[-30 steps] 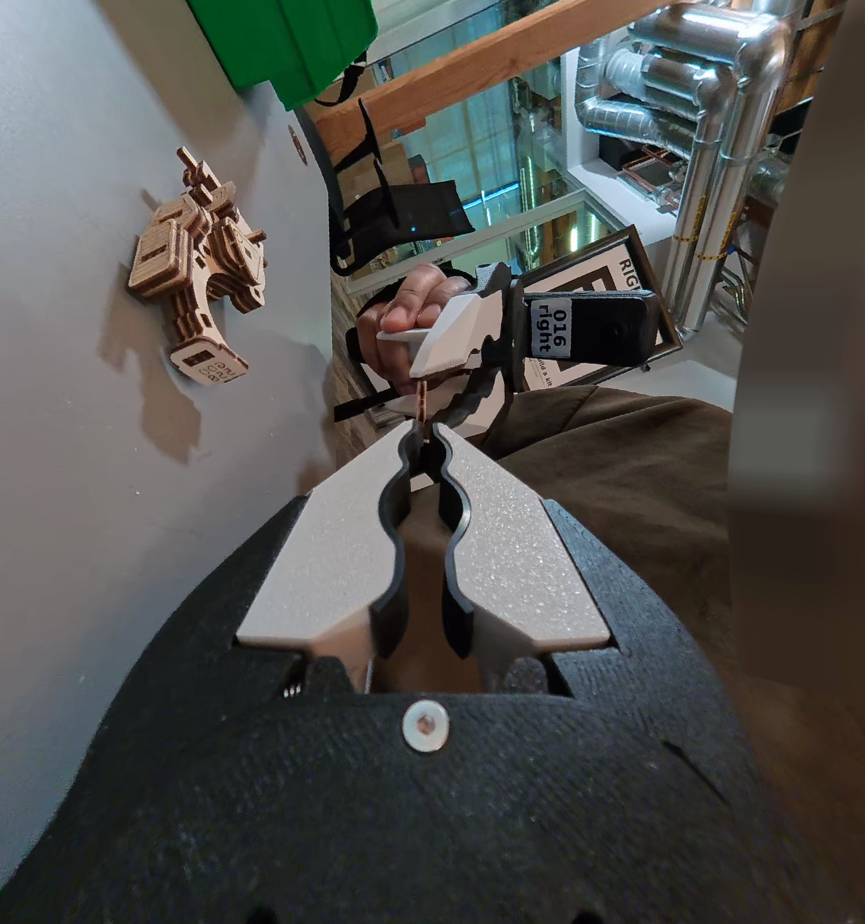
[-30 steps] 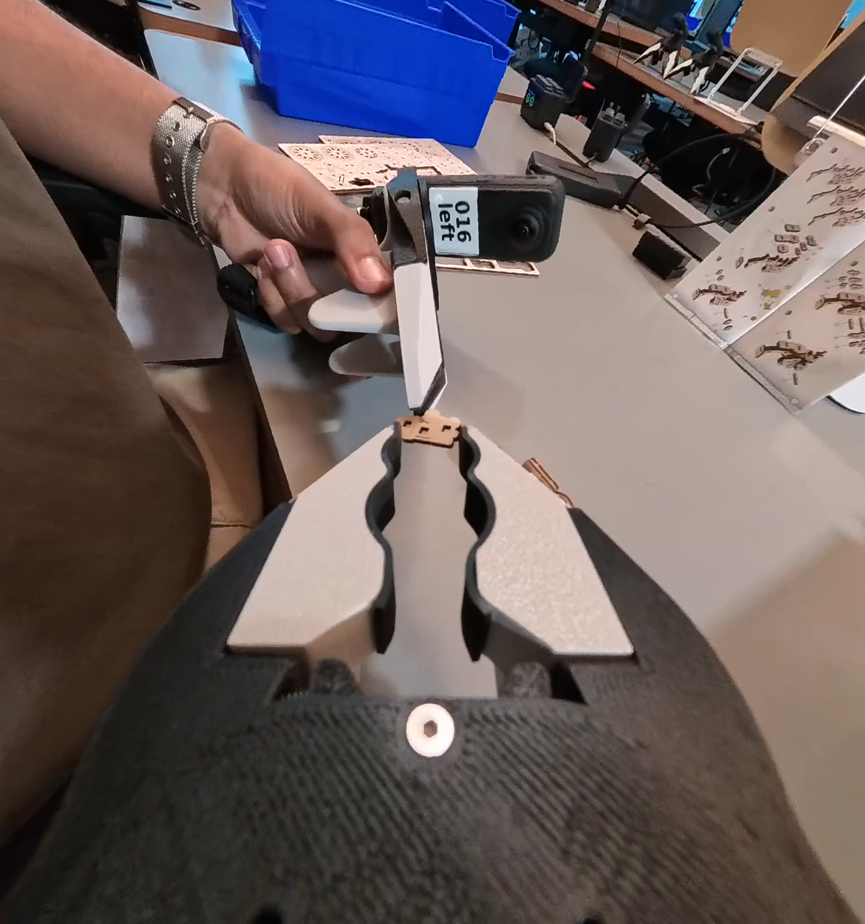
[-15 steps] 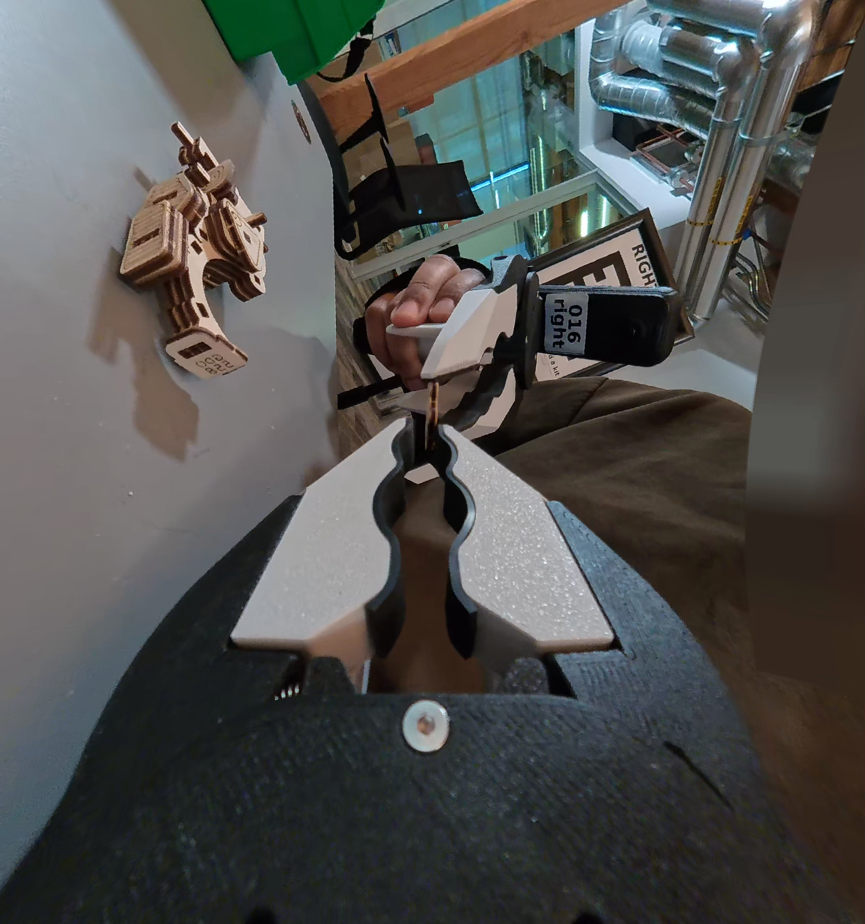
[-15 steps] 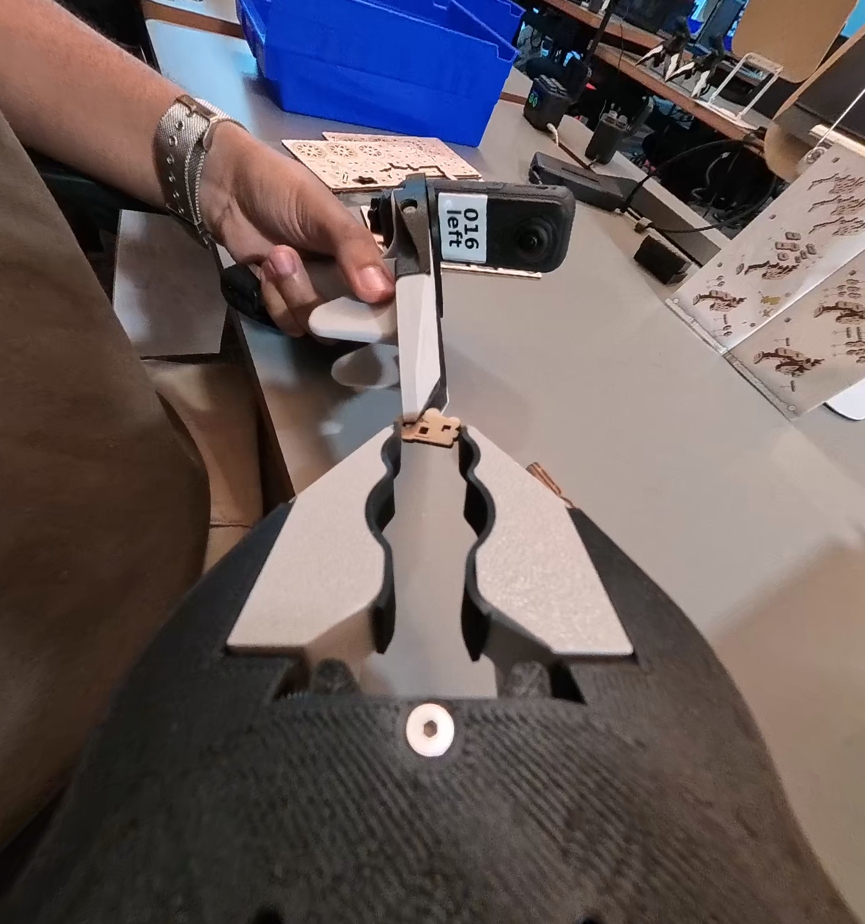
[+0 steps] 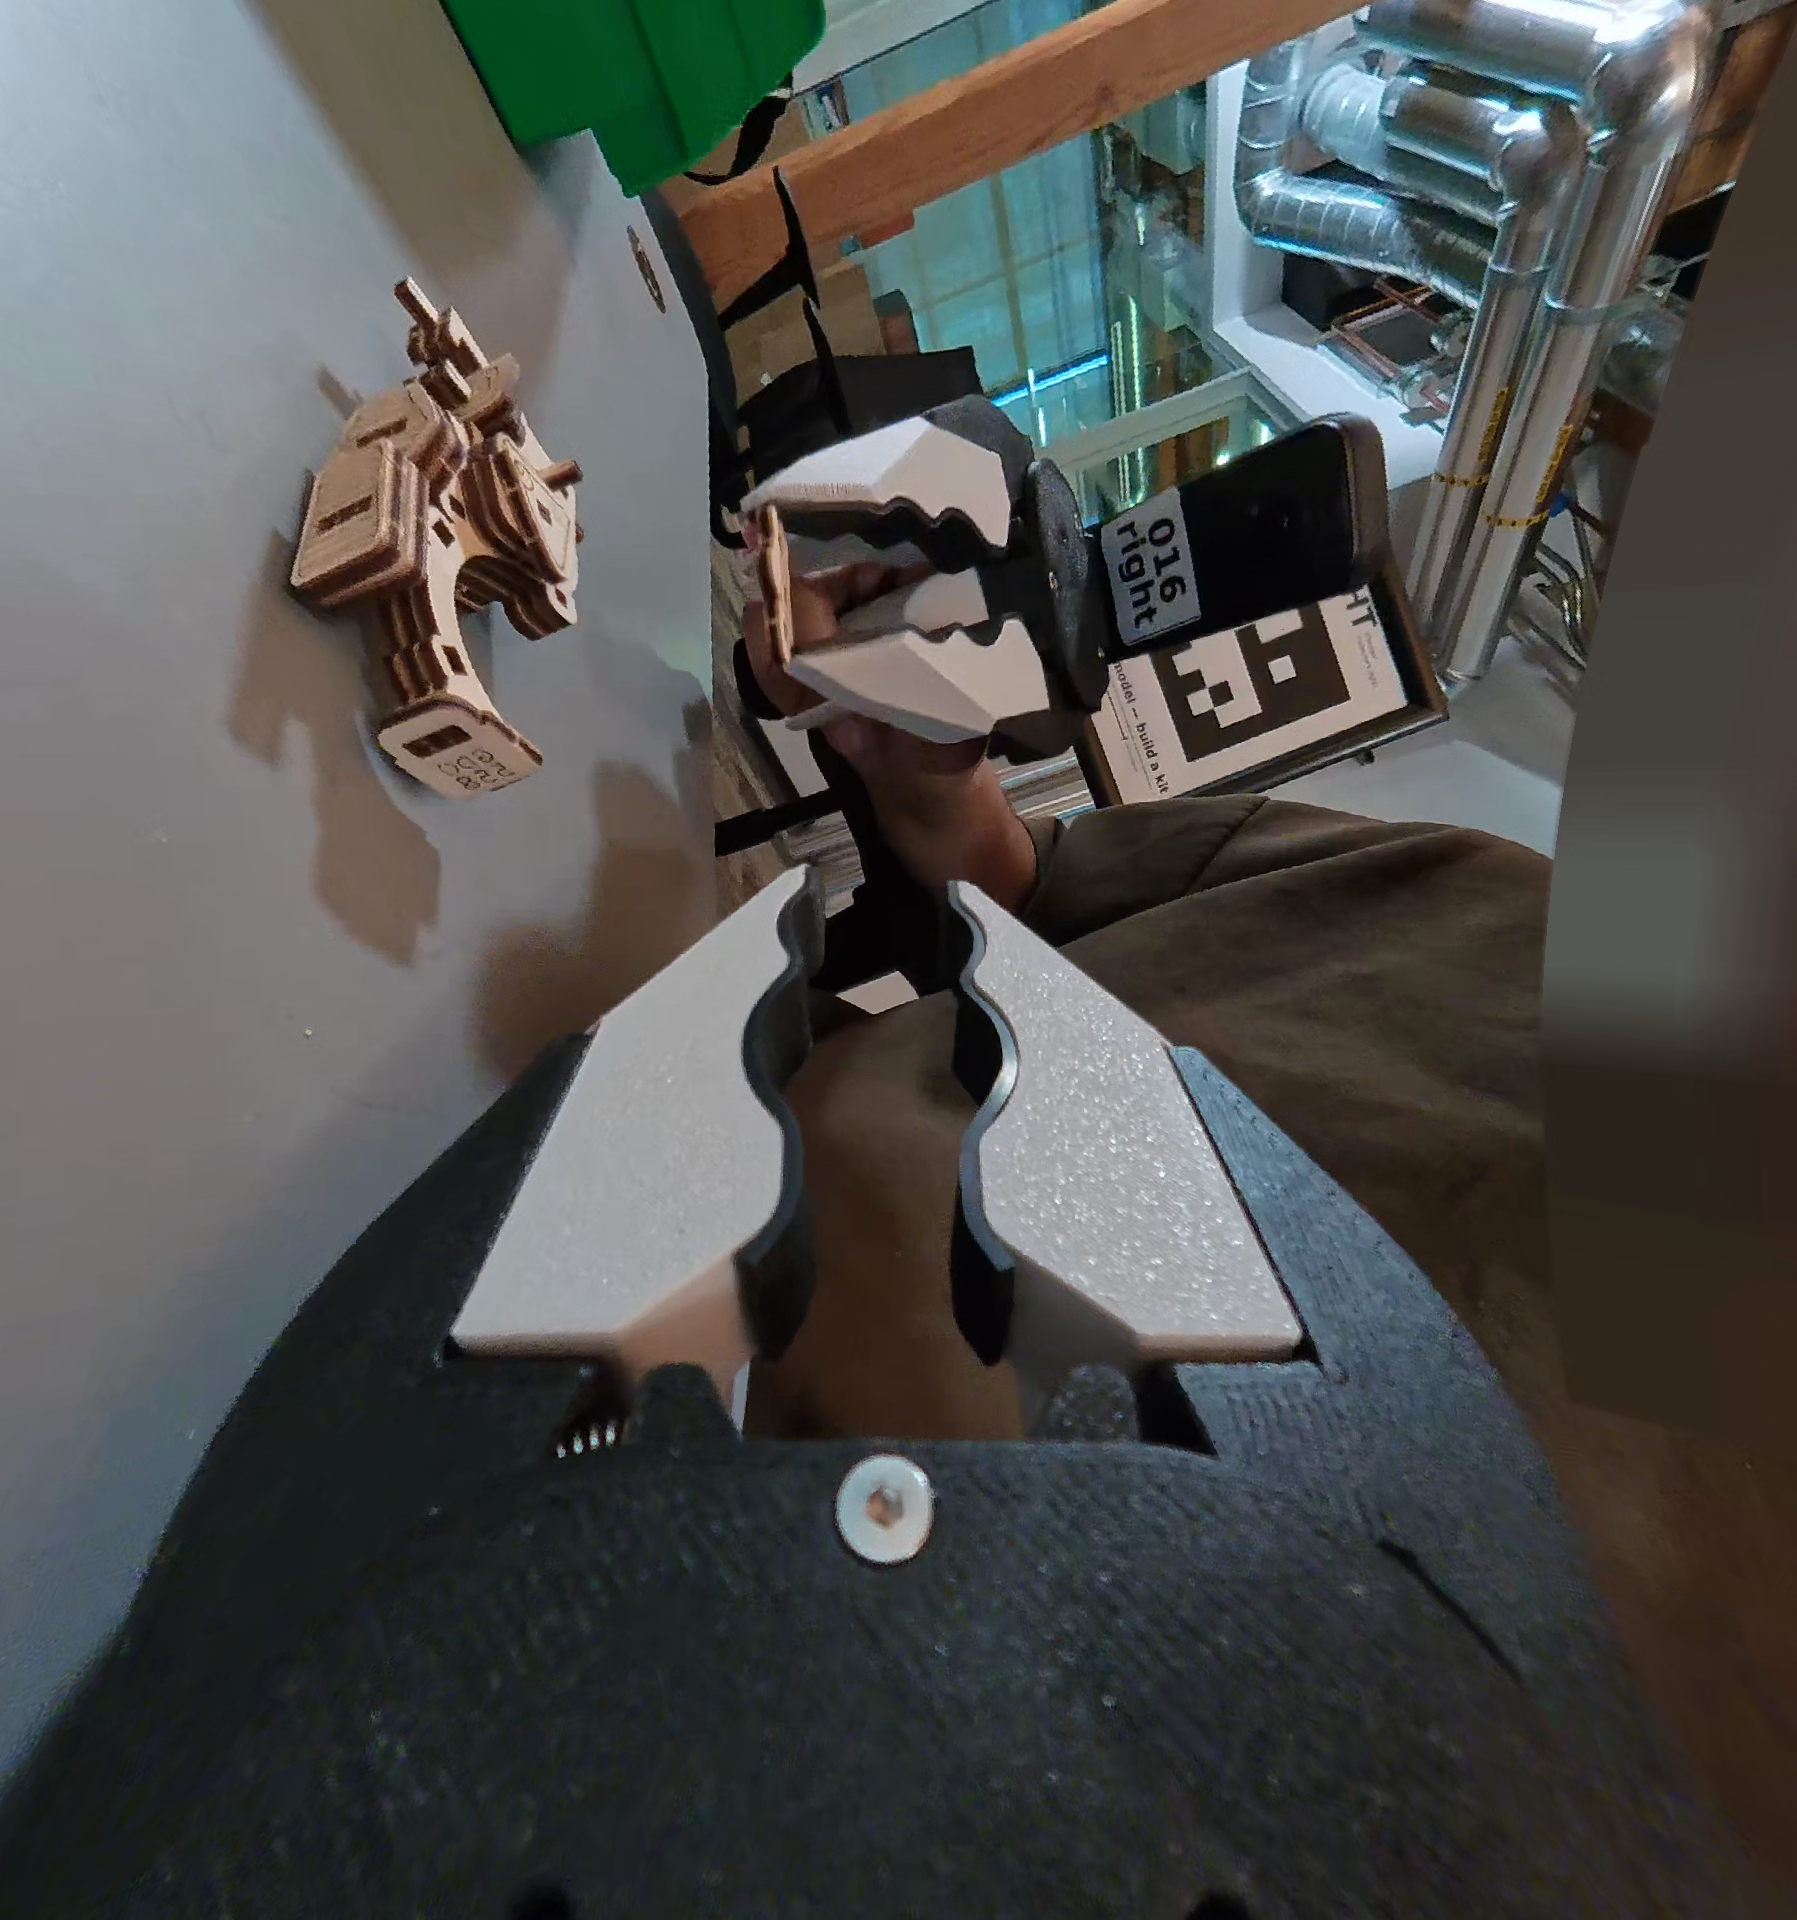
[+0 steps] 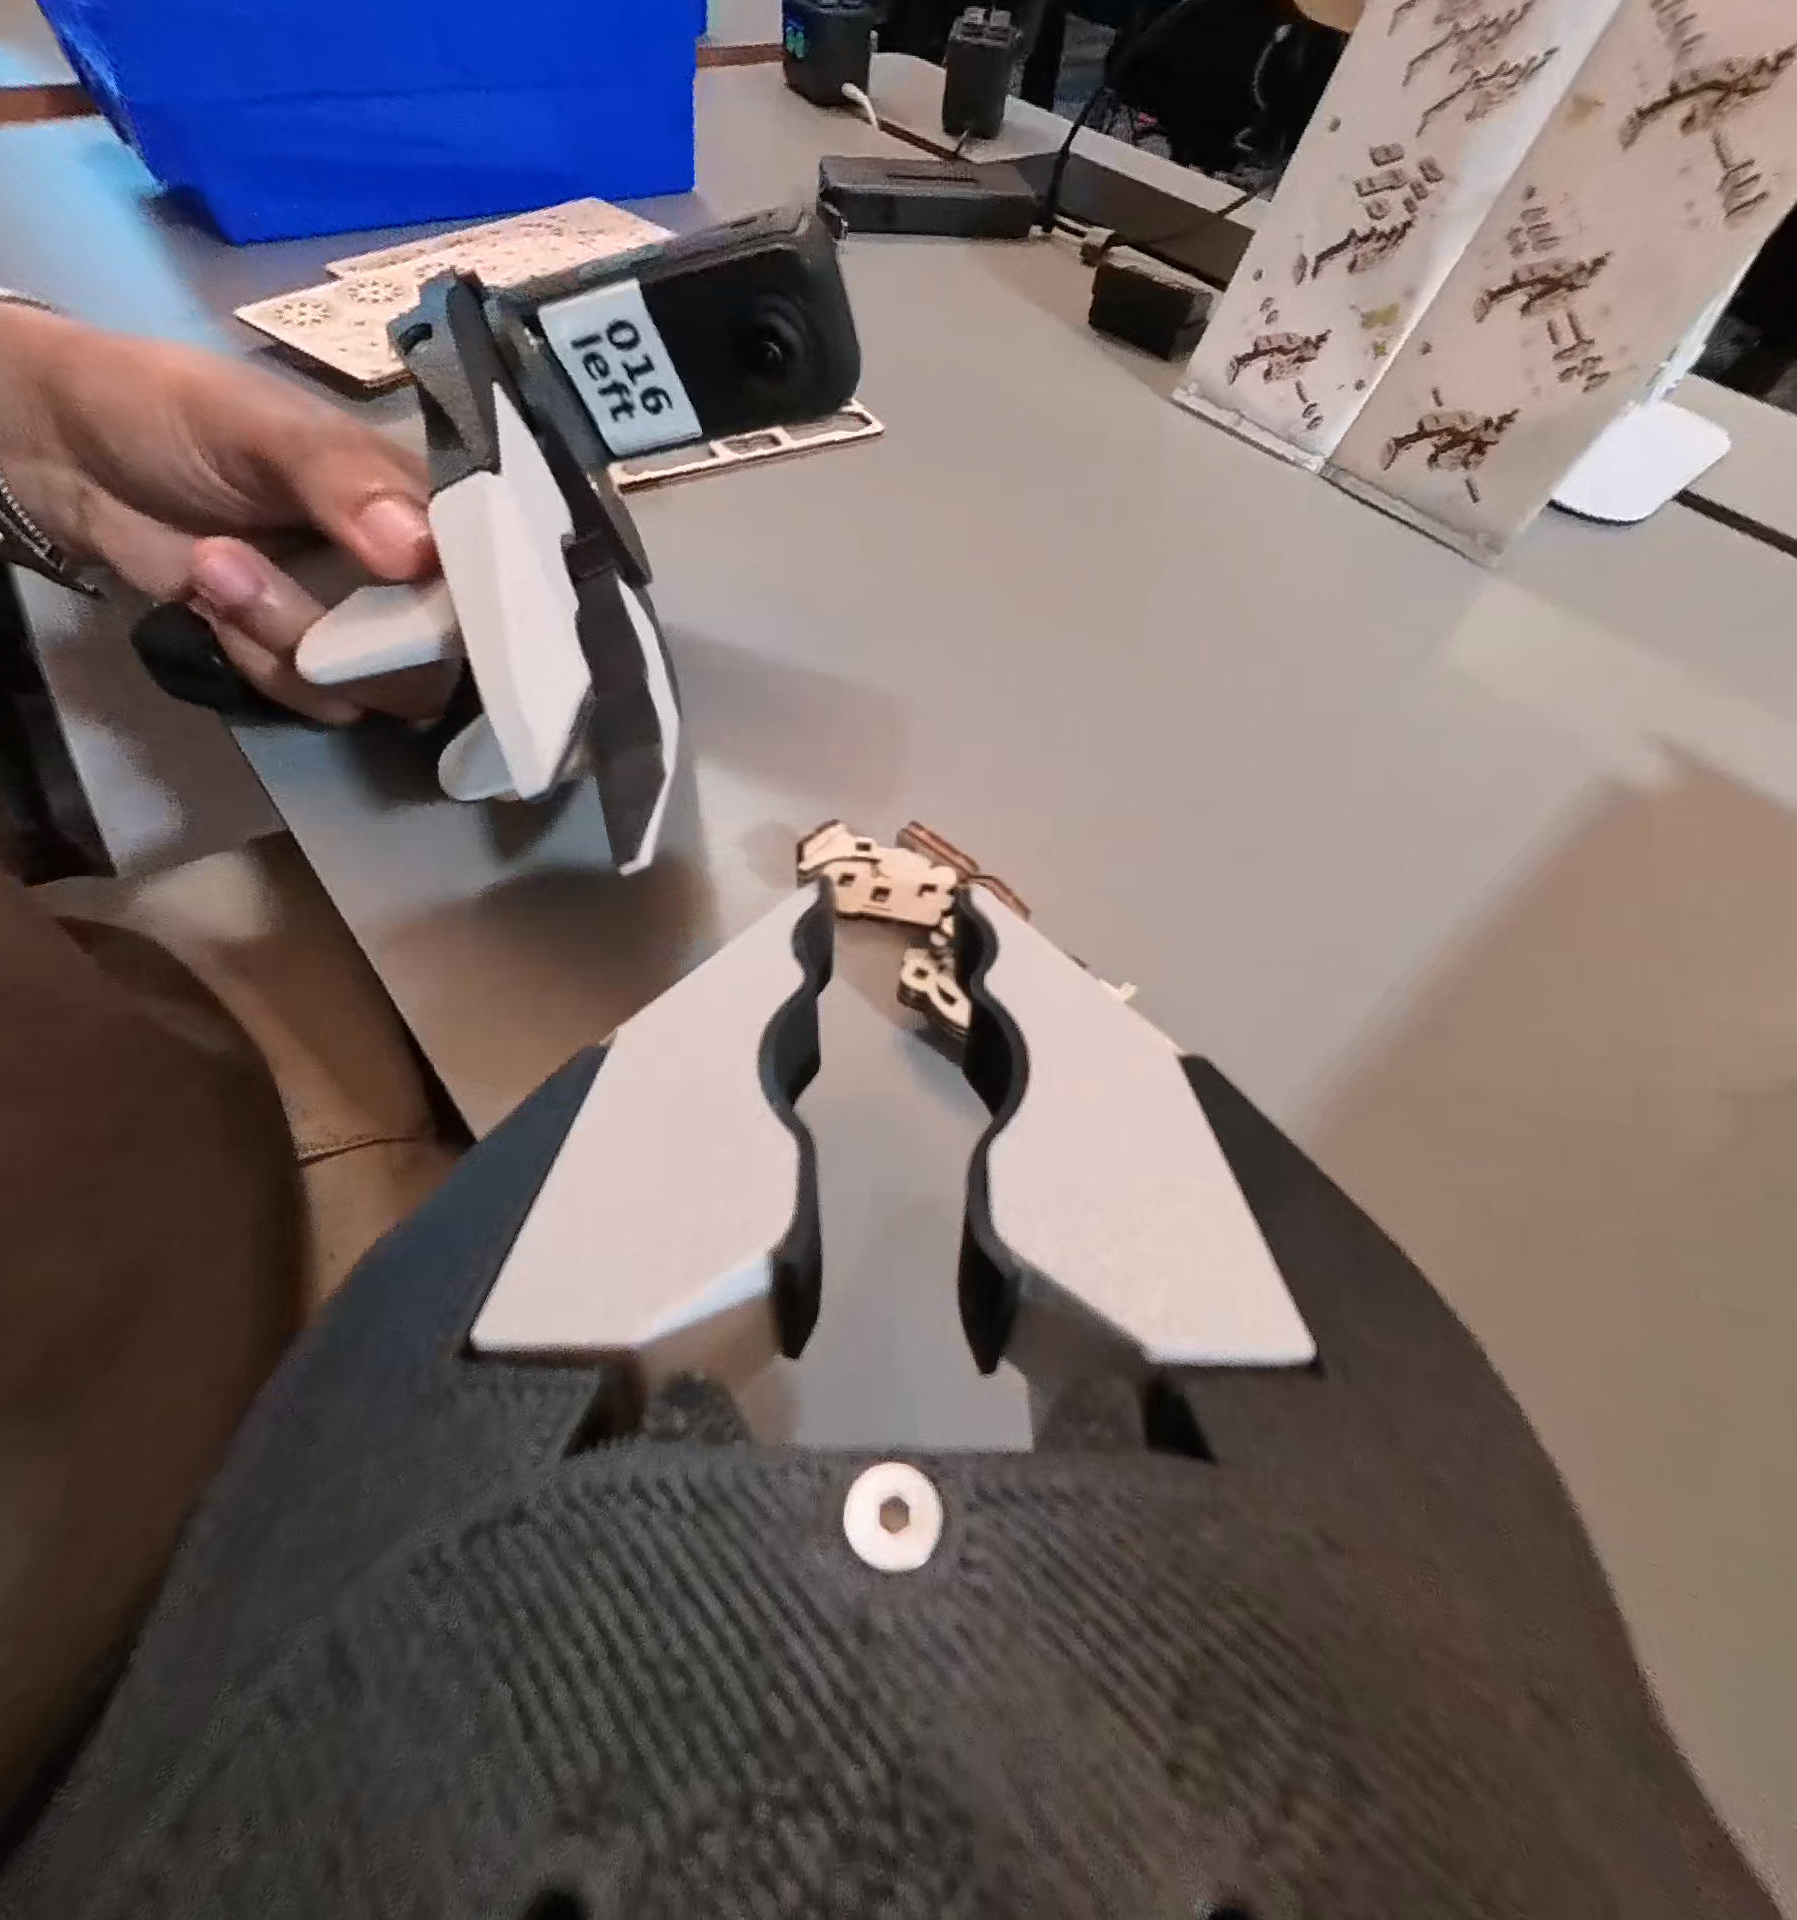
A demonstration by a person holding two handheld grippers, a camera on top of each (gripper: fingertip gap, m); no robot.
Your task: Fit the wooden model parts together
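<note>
A partly built wooden model (image 5: 426,582) lies on the grey table (image 5: 146,935). My right gripper (image 6: 891,899) is shut on a small flat wooden piece (image 6: 889,891) with square holes, held across its tips just above the table. The model (image 6: 930,992) lies right behind that piece, partly hidden by the right finger. In the left wrist view the right gripper (image 5: 774,592) holds the piece (image 5: 774,613) close to the model. My left gripper (image 5: 881,904) is open and empty, off the table edge; it also shows in the right wrist view (image 6: 587,821), to the left of the piece.
A blue bin (image 6: 385,104) and flat sheets of wooden parts (image 6: 437,281) lie at the back left. An instruction stand (image 6: 1496,260) stands at the back right. A green bin (image 5: 645,73) sits at the table's far end. The person's brown clothing (image 5: 1289,1039) is close by. Some 6 cm of space lies between my two pairs of fingers.
My left gripper has opened, let go of the small piece and drawn away to the left. My right gripper has carried the piece down to the model on the table.
</note>
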